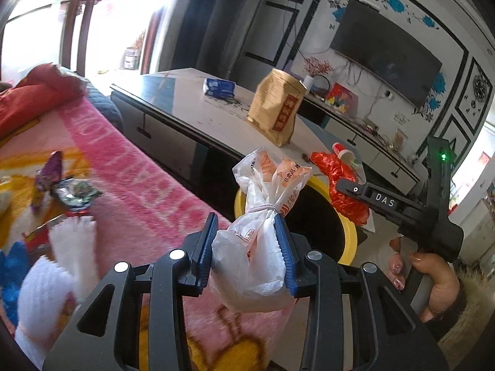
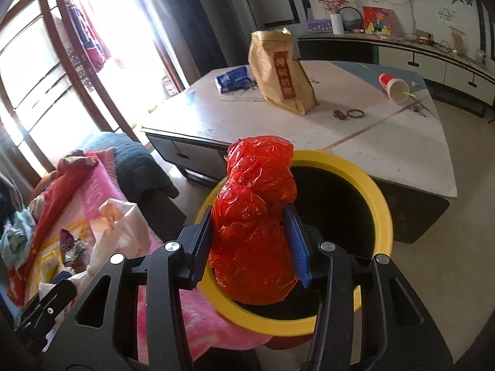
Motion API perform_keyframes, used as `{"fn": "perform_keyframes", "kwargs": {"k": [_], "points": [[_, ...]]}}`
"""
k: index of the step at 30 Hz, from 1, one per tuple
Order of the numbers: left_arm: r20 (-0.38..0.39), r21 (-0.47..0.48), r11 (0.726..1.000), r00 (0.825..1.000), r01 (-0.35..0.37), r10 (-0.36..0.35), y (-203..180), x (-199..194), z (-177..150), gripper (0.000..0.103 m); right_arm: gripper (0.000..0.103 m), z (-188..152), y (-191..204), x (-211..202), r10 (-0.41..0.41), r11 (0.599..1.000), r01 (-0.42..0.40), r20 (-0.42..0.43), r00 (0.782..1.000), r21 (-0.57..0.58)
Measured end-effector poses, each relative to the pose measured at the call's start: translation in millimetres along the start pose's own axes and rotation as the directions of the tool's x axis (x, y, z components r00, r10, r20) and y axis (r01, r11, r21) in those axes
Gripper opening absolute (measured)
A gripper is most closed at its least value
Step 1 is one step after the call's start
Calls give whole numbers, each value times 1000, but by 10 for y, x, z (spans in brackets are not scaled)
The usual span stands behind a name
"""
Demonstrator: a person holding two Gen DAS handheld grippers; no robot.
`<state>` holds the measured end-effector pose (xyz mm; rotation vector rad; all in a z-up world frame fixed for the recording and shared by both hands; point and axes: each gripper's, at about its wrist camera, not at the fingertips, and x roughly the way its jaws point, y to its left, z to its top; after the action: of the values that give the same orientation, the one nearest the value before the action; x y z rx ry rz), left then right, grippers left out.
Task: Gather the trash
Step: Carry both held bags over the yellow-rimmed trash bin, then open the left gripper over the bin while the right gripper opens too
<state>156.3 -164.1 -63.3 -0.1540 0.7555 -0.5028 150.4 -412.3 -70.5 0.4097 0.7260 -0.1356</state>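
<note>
A tied white bag (image 1: 256,241) is clamped in the left tongs (image 1: 247,247), and a crumpled red bag (image 2: 256,216) is clamped in the right tongs (image 2: 250,247). In the right view the red bag is held over the mouth of the yellow-rimmed bin (image 2: 380,204); in the left view the bin's rim (image 1: 321,182) is seen at 1 o'clock past the white bag, so neither bag has been dropped yet. More is judged left to collect: wrappers (image 1: 62,185) on the pink blanket (image 1: 130,167) at 9 o'clock, and on the table (image 2: 371,142) at 12 o'clock a paper bag (image 2: 281,74), a blue packet (image 2: 233,78) and a tipped red cup (image 2: 393,86). The bin is hemmed in between blanket edge and table edge; open floor is seen only at 3 o'clock, so both tongs are crowded at the one opening
</note>
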Motion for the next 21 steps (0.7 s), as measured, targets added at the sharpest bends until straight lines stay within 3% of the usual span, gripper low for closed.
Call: {"fn": "perform_keyframes", "kwargs": {"k": [14,17,19,21], "points": [[-76,46,999,997,12,-9,-327,605,34,36,41,3,-383,178,-47,997,51,-66,997,61],[-74,27,999,997,20,-17,-349,709,74,47,55,8,-457,161,-51,994,56,-57,997,88],[-78,7,999,996,35,-34,-341,755,83,70,60,11,-481,155,-68,993,72,-51,996,90],[-75,-12,999,996,36,-37,-337,773,81,82,64,13,-478,145,-82,992,86,-45,996,89]]}}
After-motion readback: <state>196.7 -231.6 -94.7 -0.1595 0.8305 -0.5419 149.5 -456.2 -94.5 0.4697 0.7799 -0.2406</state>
